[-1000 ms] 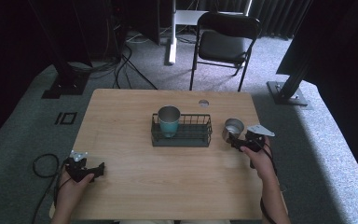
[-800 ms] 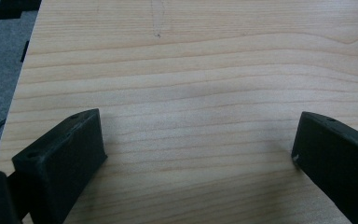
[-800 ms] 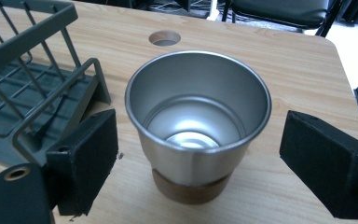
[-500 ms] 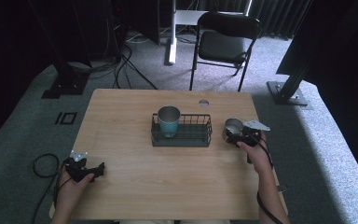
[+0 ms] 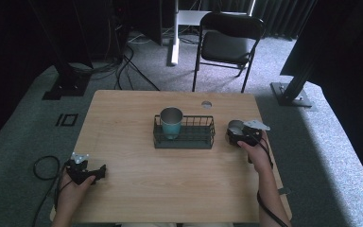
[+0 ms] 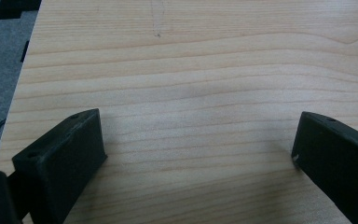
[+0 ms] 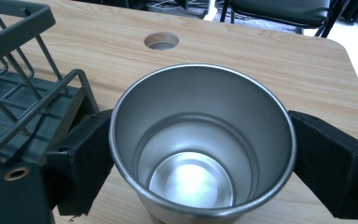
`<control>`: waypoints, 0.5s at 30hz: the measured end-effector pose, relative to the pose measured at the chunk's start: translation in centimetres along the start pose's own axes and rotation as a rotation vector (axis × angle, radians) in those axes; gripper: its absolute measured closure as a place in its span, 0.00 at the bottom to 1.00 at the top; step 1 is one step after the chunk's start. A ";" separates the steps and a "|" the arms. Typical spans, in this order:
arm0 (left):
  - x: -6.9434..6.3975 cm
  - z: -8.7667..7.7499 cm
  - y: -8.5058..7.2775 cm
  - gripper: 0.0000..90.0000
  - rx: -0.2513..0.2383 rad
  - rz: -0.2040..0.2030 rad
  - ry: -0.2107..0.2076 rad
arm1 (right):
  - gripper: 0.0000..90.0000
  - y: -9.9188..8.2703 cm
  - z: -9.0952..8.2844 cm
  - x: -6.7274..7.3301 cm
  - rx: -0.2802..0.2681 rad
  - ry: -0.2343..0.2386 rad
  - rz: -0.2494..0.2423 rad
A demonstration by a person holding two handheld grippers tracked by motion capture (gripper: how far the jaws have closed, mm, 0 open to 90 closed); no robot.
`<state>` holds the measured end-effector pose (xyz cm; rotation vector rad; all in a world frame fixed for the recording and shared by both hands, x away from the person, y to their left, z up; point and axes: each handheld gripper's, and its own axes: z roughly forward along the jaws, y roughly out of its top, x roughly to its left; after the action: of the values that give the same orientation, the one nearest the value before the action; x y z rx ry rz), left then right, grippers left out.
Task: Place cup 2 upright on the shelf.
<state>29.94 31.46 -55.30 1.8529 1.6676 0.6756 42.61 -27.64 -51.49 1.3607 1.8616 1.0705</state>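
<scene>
The steel cup (image 7: 200, 149) is shiny bare metal, round, empty, mouth up, its long axis upright. It stands on the table (image 5: 137, 109) at 3 o'clock from the wire basket (image 5: 184, 137). 2 cups in all: the teal cup (image 5: 171, 123) sits upright in the basket. The right gripper (image 5: 238, 135) clamps the steel cup; the left gripper (image 5: 92, 174), at 7 o'clock, gapes wide over bare wood.

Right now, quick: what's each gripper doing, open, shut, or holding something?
Left gripper: open, jaws wide apart over the bare table, holding nothing.
Right gripper: shut on the steel cup, a jaw against each side, beside the wire basket.
</scene>
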 end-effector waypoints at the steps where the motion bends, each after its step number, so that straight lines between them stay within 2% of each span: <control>1: 0.0 0.0 0.0 0.03 0.000 0.000 0.000 | 0.12 0.0 0.1 0.0 -0.002 0.000 0.001; 15: 0.0 0.0 0.0 0.03 0.000 0.000 0.000 | 0.14 0.1 0.3 0.1 -0.018 0.000 0.025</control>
<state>29.94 31.46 -55.30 1.8529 1.6676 0.6754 42.86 -27.49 -51.49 1.3775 1.8343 1.0974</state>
